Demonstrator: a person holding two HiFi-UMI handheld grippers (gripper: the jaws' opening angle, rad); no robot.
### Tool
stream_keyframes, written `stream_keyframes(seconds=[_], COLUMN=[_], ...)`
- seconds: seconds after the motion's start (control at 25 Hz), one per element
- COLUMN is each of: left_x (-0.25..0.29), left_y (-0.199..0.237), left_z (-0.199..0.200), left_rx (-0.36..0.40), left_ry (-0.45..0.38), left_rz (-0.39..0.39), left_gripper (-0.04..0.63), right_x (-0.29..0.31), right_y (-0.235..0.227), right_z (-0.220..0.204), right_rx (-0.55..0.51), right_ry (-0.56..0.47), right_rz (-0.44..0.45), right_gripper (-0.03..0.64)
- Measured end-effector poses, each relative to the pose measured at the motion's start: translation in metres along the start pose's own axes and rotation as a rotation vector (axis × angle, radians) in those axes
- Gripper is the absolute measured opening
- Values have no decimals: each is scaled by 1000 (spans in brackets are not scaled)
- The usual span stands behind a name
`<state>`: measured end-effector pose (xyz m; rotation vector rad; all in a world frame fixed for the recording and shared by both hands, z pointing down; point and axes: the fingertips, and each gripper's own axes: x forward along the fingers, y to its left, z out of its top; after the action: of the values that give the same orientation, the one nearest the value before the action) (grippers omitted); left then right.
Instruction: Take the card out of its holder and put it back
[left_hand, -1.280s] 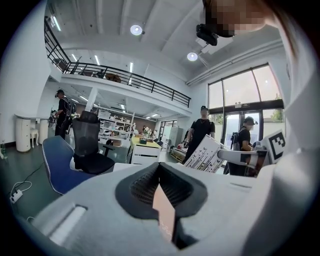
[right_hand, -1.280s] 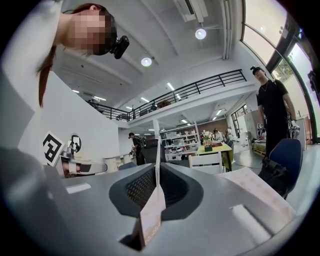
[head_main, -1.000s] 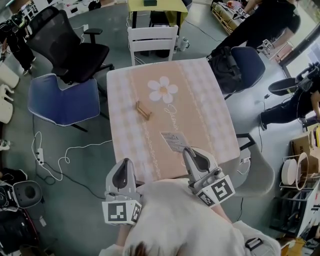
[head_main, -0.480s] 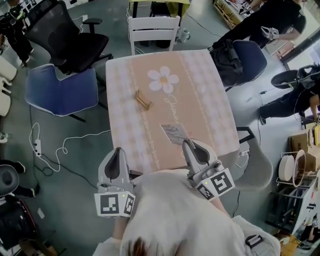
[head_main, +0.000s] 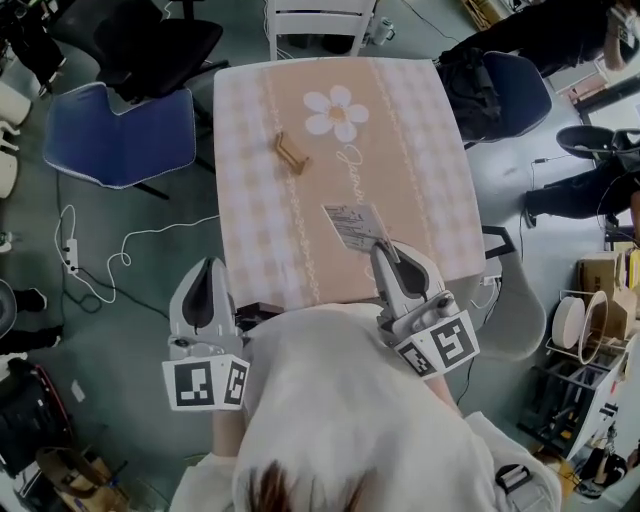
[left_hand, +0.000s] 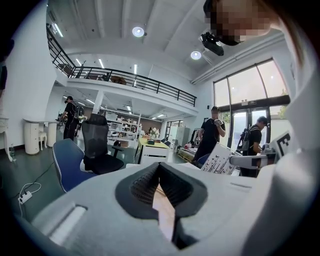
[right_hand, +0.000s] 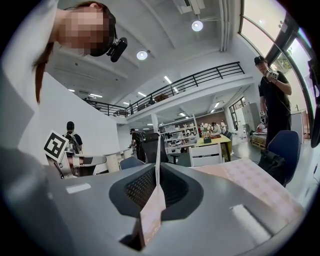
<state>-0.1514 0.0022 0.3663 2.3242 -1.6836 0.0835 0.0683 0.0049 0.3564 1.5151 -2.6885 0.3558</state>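
Note:
The card (head_main: 355, 222), white with dark print, hangs over the near right part of the pink checked table (head_main: 250, 240). My right gripper (head_main: 383, 250) is shut on its near edge. In the right gripper view the card (right_hand: 156, 172) stands edge-on between the pads. The small wooden card holder (head_main: 291, 152) lies farther off on the table, left of the flower print, with nothing in it. My left gripper (head_main: 205, 270) is shut and holds nothing; it hovers off the table's near left corner. The left gripper view also shows the card (left_hand: 220, 159) at its right.
A white chair (head_main: 320, 18) stands at the table's far edge and a blue chair (head_main: 120, 130) at its left. A cable and power strip (head_main: 70, 255) lie on the floor at left. A dark bag (head_main: 480, 80) rests on a blue chair at right, with people standing beyond.
The table has slid upward in the head view. My left gripper has drifted left and nearer to me. The right gripper still grips the card.

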Motion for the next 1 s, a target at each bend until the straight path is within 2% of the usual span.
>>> stream_keyframes(seconds=[1.0], left_x=[-1], left_y=[-19], left_z=[-14], left_rx=[6], left_ry=[36], left_rz=[-127], left_gripper=[0], right_x=[-5], right_y=[3], right_z=[-6], right_rx=[2], right_ry=[26], right_rz=[-41], right_gripper=[14])
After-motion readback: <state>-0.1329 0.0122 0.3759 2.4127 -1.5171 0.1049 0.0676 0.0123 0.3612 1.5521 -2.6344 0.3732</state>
